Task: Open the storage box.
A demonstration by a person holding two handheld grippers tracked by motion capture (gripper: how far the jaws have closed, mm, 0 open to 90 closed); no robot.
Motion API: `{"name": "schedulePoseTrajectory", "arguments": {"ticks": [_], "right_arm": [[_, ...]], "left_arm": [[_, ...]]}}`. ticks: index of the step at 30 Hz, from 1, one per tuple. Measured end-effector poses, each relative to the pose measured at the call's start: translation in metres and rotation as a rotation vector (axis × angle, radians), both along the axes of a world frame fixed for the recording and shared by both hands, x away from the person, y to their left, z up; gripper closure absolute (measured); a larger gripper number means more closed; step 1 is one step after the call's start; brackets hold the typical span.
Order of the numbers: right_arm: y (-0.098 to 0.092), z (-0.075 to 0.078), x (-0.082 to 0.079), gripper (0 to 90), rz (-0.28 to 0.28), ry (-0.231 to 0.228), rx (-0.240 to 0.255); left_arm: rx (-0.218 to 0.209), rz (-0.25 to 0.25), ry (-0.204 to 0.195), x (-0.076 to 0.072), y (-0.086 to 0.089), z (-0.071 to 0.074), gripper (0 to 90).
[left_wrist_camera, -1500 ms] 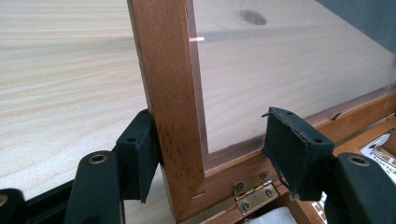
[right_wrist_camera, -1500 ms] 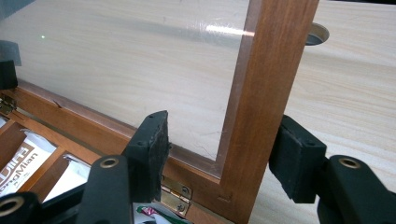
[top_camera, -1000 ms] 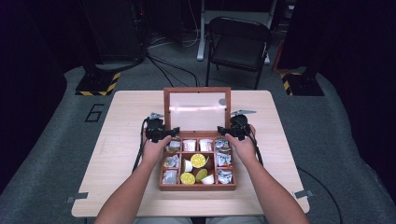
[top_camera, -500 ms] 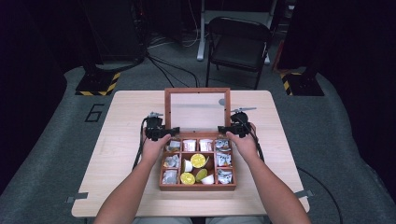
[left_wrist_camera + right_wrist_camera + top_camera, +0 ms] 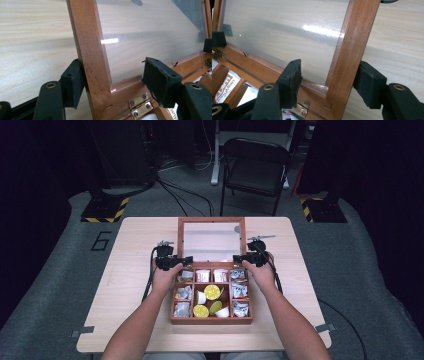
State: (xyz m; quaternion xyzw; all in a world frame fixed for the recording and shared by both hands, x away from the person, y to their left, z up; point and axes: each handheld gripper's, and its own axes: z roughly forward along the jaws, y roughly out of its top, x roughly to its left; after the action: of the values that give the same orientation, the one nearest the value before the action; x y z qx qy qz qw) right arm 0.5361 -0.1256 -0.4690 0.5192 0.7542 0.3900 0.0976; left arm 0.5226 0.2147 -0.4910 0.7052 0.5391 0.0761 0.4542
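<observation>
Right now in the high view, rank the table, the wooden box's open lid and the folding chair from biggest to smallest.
1. table
2. folding chair, though it stands farther back, so it looks smaller than it is
3. open lid

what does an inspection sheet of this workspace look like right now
surface: light wood table, bare around the box
job's things: wooden compartment box holding packets and small cups; its glazed lid is open and leaning back
clutter: nothing seen
grippers: left tongs straddle the lid's left frame rail, one pad against the wood, the other clear of it; right tongs straddle the right rail, with a gap at the inner pad; both have just been opening
cables: a black cable trails from the left tongs; more cables on the floor behind
surroundings: folding chair, grey floor, striped stand bases
</observation>
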Motion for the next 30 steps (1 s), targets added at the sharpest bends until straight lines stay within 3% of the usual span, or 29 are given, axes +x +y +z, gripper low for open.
{"name": "schedulePoseTrajectory", "arguments": {"ticks": [15, 20, 30], "right_arm": [[-0.001, -0.005, 0.003, 37.1, -0.008, 0.023, 0.014], [0.000, -0.005, 0.003, 37.0, -0.010, 0.031, -0.007], [-0.002, -0.010, 0.006, 36.6, -0.019, 0.055, 0.020]], "left_arm": [[-0.057, 0.016, 0.041, 0.004, 0.001, -0.006, 33.3], [-0.062, 0.011, 0.053, 0.005, 0.002, -0.008, 33.2], [-0.072, 0.018, 0.091, 0.007, 0.004, -0.011, 31.1]]}}
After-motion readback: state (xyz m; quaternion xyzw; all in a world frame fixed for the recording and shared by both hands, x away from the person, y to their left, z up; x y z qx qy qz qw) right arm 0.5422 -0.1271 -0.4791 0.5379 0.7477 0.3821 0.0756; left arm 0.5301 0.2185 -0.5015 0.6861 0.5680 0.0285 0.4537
